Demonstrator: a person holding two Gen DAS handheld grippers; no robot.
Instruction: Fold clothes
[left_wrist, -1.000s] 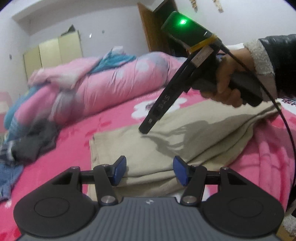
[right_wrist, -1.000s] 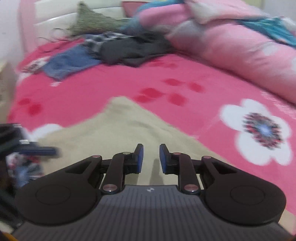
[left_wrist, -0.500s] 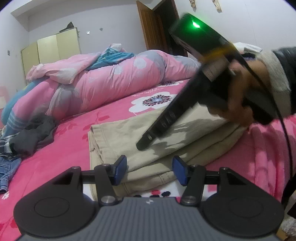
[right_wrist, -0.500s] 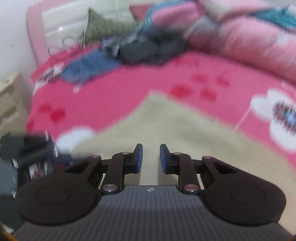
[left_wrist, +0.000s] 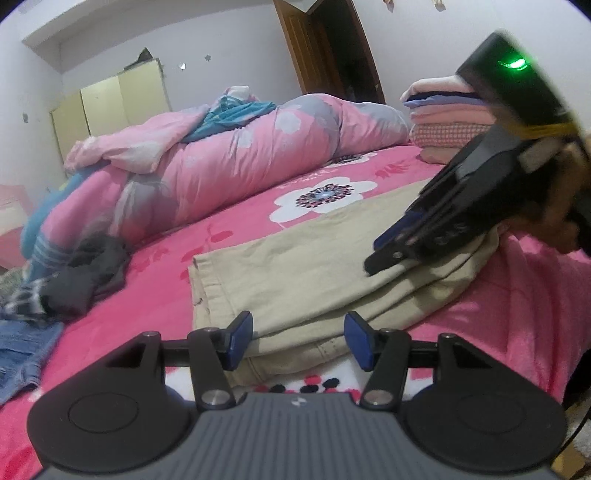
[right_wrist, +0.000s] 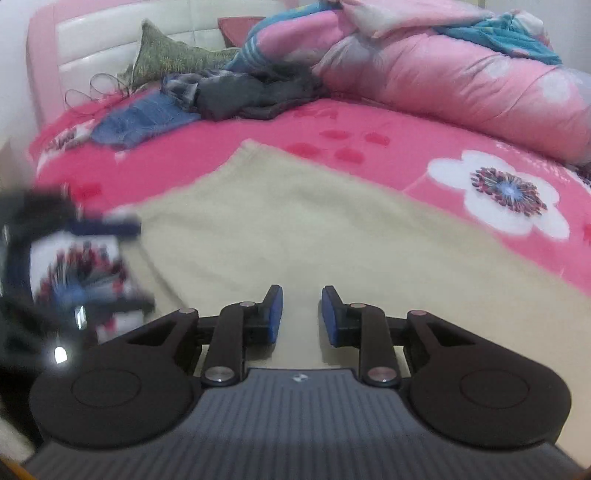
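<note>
Facing beige trousers' (left_wrist: 303, 280) folded edge, bedspread (left_wrist: 155, 306) beyond.

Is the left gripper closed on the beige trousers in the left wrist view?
No, the left gripper stands open, its blue pads apart at the near edge of the folded beige trousers, gripping nothing.

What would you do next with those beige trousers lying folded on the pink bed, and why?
Probably slide the left gripper forward so its open jaws take the near edge of the beige trousers, which lies just ahead of them. The right gripper hovers, jaws open, over the other end of the trousers, gripping nothing. The trousers lie in flat layers, so another fold or a lift towards the folded stack looks likely.
</note>
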